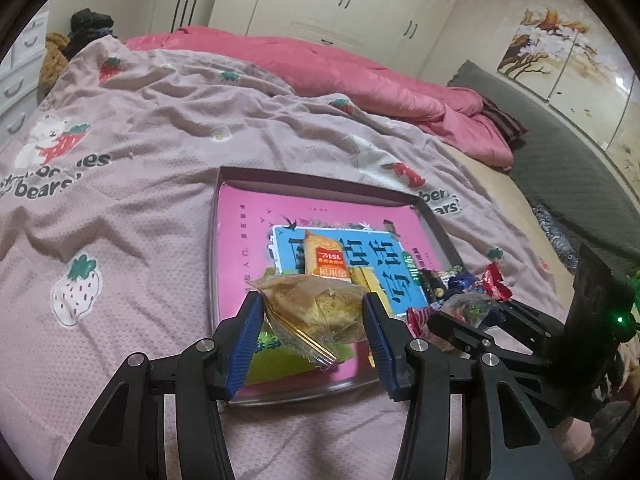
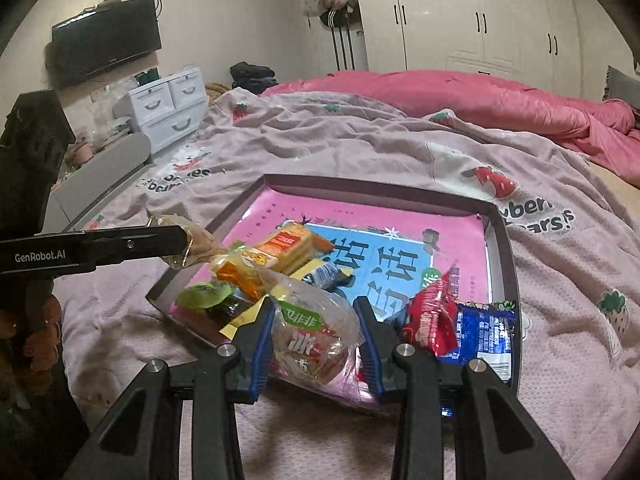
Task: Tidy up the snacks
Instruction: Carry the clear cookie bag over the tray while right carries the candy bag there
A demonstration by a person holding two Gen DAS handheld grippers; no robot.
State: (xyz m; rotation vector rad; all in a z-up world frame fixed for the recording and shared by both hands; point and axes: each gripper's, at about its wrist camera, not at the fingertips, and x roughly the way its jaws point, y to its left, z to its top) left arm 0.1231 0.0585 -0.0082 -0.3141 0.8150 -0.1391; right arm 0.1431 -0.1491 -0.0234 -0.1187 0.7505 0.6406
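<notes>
From the left wrist, the left gripper [image 1: 314, 312] clamped a clear-wrapped pastry [image 1: 316, 306] over the pink tray [image 1: 320, 182] near "bears" on the bedspread [image 1: 160, 128], while, from the right wrist, the right gripper [image 2: 316, 320] pinched a clear packet [image 2: 314, 332] (green label) above that tray, "GenRobot.AI" on the other tool.

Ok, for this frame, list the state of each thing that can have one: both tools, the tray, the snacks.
Left tool: shut on a clear-wrapped golden pastry, held above the tray's near edge.
Right tool: shut on a clear bag with a green label.
Shallow grey tray with pink liner: open, partly filled.
Orange cracker pack: lying in the tray.
Red wrapped snack: lying in the tray.
Blue wrapped snack: lying in the tray.
</notes>
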